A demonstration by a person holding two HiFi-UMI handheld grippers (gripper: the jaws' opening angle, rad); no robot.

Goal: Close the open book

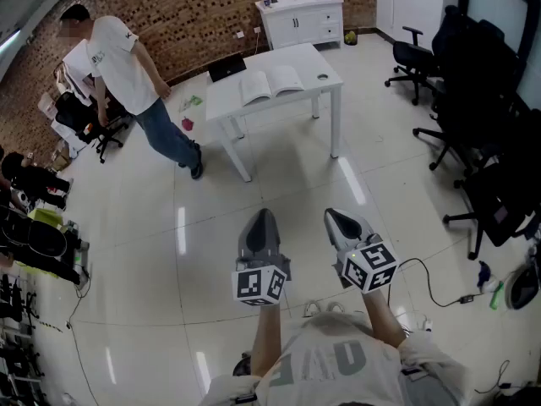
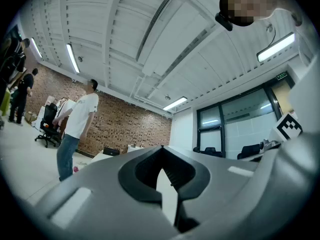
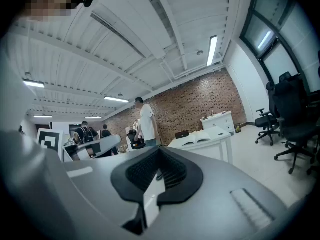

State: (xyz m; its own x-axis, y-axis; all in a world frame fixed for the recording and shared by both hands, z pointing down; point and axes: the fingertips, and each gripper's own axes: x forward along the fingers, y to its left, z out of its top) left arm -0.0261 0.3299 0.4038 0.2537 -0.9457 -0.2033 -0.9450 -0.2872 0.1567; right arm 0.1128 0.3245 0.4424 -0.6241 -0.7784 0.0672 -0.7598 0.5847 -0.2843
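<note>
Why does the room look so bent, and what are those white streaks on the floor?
Head view: the glossy pale tiled floor mirrors ceiling lamps as white streaks. Left gripper view and right gripper view: wide-angle lenses bow the white ribbed ceiling and darken the corners.

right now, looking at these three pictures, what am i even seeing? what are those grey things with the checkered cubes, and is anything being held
There is no robot here. A person holds a two-jaw tool in each hand. The picture looking down comes from a camera on that person's head. It shows the left hand-held gripper and the right hand-held gripper, each with a marker cube. The other two pictures come from cameras riding on each gripper, looking along its jaws. Both pairs of jaws are together and hold nothing. Across the floor stands a white table with an open book and a dark laptop-like thing on it. Another person stands beside the table.
</note>
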